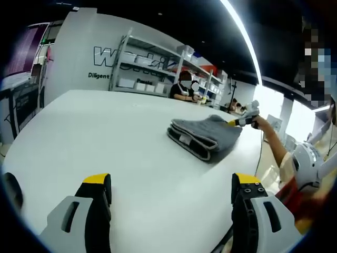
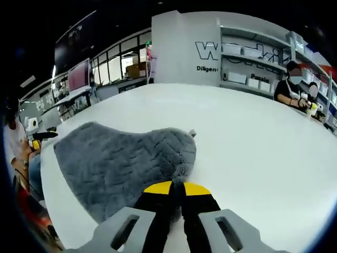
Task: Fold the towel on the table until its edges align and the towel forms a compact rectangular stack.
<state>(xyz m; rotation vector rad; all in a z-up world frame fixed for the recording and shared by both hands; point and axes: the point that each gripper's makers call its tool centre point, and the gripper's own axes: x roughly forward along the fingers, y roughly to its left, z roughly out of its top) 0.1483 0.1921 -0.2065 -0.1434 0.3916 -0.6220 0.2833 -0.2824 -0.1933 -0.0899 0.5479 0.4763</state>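
Right gripper point(image 2: 176, 190) is pinching the soft, limp towel point(image 2: 121, 168) at its 5 o'clock edge; left gripper point(image 1: 171, 192) is gaping open.

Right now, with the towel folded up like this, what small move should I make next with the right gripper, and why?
Probably open the right gripper and lift it away. Its jaws stand shut on the edge of the grey towel, which already lies as a compact folded stack on the white table. The left gripper is open and apart from it.
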